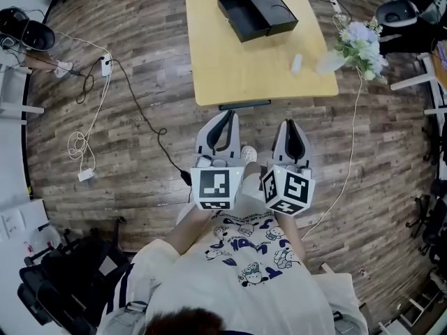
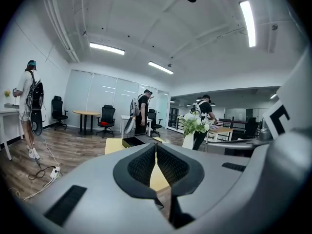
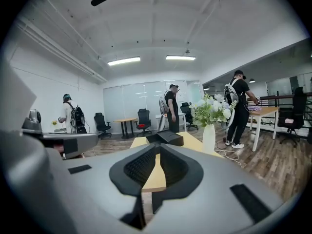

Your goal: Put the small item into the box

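Note:
An open black box (image 1: 256, 12) lies at the far edge of the yellow table (image 1: 237, 75), its lid beside it. A small white item (image 1: 297, 63) rests on the table's right part, near a vase of flowers (image 1: 356, 44). Both grippers hang side by side in front of the table's near edge, above the floor. My left gripper (image 1: 228, 115) is shut and empty, and my right gripper (image 1: 290, 123) is too. The left gripper view shows its jaws (image 2: 156, 146) closed, with the box (image 2: 139, 140) beyond. In the right gripper view the closed jaws (image 3: 158, 149) point at the box (image 3: 165, 137).
White and black cables (image 1: 91, 117) trail over the wooden floor left of the table. The vase (image 3: 208, 138) stands at the table's right edge. People (image 3: 239, 108) stand at other desks, with office chairs (image 2: 106, 118) and tables behind. A cable (image 1: 349, 166) runs down the right.

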Demonstrator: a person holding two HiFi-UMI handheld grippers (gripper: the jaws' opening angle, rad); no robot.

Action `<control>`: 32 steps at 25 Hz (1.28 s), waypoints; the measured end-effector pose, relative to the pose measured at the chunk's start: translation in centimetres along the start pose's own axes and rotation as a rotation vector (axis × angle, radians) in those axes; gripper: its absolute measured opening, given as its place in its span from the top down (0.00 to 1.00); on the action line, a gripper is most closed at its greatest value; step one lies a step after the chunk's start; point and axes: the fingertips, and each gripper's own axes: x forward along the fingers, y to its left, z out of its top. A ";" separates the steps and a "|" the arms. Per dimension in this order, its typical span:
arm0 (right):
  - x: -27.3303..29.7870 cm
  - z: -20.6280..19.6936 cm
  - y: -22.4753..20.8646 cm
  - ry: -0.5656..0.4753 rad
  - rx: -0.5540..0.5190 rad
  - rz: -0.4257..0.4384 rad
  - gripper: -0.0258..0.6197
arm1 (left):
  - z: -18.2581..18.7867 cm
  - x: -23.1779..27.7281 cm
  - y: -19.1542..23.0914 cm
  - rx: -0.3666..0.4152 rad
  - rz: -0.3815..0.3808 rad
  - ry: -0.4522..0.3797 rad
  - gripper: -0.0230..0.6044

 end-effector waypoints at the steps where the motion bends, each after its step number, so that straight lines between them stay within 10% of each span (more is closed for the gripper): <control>1: 0.4 0.0 -0.4 0.004 0.002 -0.005 0.89 | 0.0 0.5 -0.1 -0.001 -0.001 0.004 0.93; 32: 21.4 1.5 -10.3 0.151 0.030 0.017 0.89 | 0.8 21.4 0.4 -0.032 0.074 0.097 0.93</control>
